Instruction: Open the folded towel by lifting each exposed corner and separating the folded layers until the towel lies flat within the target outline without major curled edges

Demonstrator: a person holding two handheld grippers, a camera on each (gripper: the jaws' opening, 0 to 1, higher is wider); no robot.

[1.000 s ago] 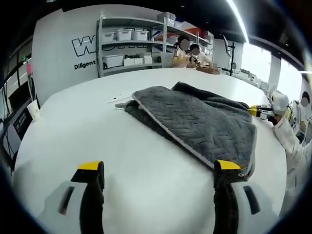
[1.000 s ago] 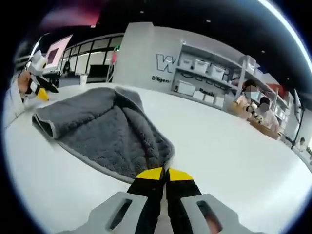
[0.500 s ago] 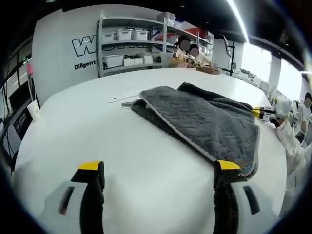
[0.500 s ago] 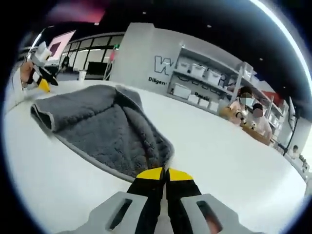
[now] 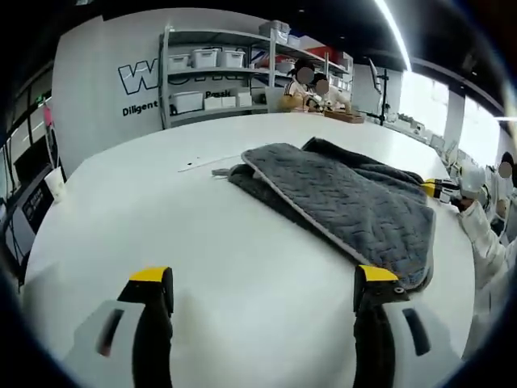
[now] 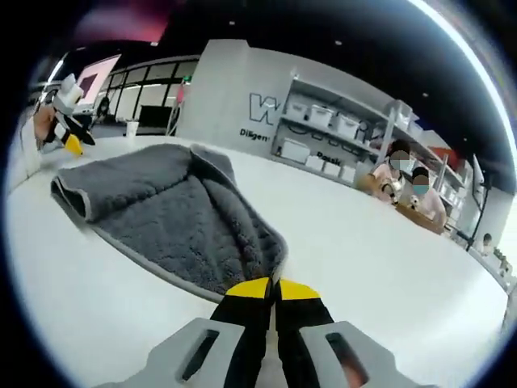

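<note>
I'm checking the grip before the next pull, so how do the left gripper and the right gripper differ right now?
The left gripper has its jaws wide apart over bare table, holding nothing; the right gripper has its jaws shut on the towel's edge. The left gripper sits short of the towel, the right touches it. Both have yellow tips.

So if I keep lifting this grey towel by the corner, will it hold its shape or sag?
Likely sag: the towel is thick plush and already drapes in soft folds. It probably has some weight, since its layers lie slumped on the table. The shut right gripper at its corner may drag the whole towel.
</note>
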